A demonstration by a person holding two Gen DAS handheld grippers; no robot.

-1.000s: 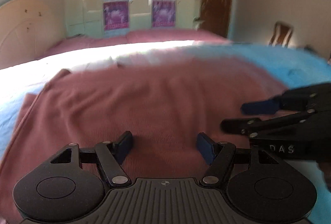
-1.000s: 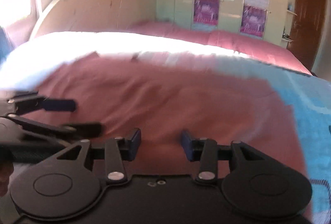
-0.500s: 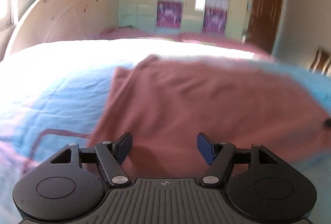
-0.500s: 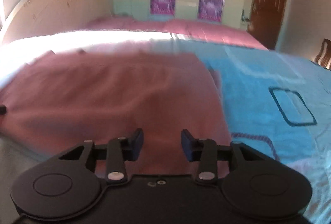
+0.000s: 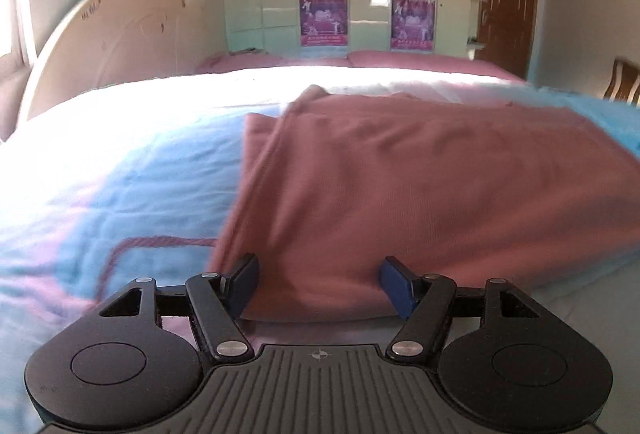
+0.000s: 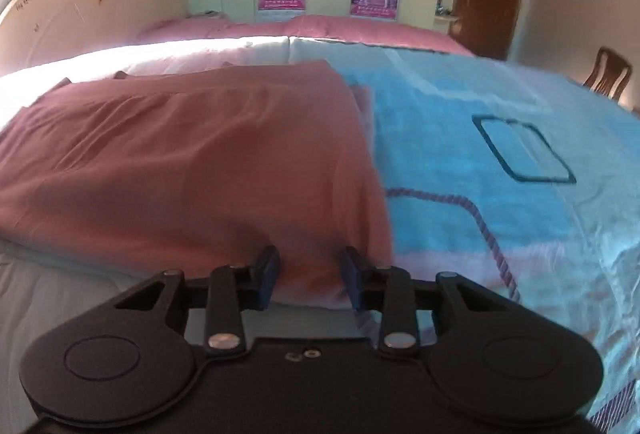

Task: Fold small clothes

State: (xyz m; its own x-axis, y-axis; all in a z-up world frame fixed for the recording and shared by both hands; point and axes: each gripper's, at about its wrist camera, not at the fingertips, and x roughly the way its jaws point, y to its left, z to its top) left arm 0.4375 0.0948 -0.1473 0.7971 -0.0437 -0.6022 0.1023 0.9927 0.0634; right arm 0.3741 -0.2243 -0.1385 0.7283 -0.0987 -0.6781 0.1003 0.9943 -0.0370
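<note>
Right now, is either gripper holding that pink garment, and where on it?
Nothing is clamped yet. The pink garment has its near corners between open jaws: left gripper wide, right gripper just closing.

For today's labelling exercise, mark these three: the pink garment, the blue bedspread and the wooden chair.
pink garment (image 6: 192, 161), right wrist view, middle of its flat top.
blue bedspread (image 6: 460, 161), right wrist view, bare patch beside the garment.
wooden chair (image 6: 610, 73), right wrist view, its backrest.
</note>
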